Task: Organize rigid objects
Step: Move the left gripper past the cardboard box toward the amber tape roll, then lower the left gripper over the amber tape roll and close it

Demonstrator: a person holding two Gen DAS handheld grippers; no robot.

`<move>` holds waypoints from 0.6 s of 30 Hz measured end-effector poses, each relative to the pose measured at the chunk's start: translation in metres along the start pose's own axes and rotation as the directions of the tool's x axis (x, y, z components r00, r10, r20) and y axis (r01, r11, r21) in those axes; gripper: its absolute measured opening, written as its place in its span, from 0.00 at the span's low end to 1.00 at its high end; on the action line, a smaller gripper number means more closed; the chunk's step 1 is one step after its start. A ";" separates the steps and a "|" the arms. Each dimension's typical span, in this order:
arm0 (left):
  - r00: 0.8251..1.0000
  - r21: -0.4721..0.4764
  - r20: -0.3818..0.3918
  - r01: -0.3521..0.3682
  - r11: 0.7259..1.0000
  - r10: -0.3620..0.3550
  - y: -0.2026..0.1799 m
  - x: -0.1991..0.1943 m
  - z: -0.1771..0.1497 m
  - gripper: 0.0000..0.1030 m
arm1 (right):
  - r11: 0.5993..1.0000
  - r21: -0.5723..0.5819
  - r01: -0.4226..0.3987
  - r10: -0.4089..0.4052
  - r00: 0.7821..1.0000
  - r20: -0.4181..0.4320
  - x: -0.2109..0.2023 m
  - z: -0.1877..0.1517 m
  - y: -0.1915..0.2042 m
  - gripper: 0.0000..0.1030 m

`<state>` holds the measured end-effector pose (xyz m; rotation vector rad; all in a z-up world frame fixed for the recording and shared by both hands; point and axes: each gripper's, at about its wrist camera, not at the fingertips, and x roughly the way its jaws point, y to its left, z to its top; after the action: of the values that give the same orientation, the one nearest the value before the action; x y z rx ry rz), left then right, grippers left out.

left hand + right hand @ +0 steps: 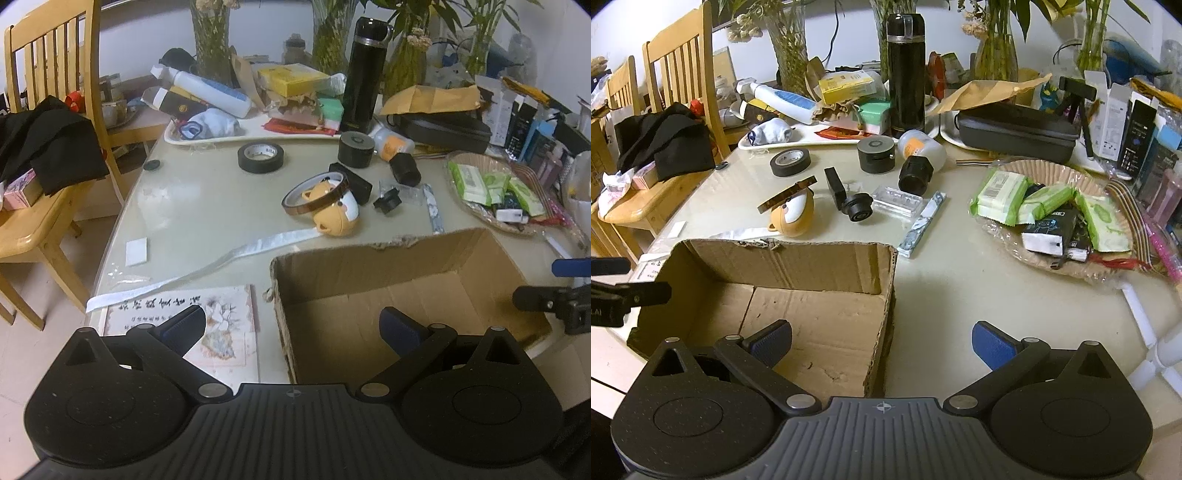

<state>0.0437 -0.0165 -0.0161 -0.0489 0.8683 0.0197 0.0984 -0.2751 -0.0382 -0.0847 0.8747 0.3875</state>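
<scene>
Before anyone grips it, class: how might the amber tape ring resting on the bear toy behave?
The amber tape ring sits tilted on the rounded bear toy, so a nudge would probably slide it off. It looks thin and light. Landing on edge, it may roll.

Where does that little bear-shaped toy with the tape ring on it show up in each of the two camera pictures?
Left wrist view: the bear toy lies right of centre, just beyond the cardboard box.
Right wrist view: the bear toy lies left of centre, just beyond the box's far wall.
Shared landmark: the tall black flask at the back.
</scene>
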 end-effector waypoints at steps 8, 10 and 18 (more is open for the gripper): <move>1.000 0.012 0.024 -0.013 1.000 0.013 -0.004 0.007 0.008 0.99 | 0.998 -0.028 0.047 -0.046 0.998 0.032 0.002 0.004 0.001 1.00; 0.999 0.023 0.032 -0.020 1.000 0.019 -0.006 0.008 0.011 0.99 | 0.998 -0.031 0.055 -0.054 0.998 0.032 0.004 0.005 0.001 1.00; 0.995 0.059 0.068 -0.078 0.995 0.074 -0.011 0.017 0.026 0.99 | 0.999 -0.026 0.028 -0.027 0.999 0.028 0.014 0.009 -0.001 1.00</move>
<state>0.0744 -0.0261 -0.0117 0.0424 0.8046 0.0654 0.1142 -0.2699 -0.0432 -0.1155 0.8407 0.3740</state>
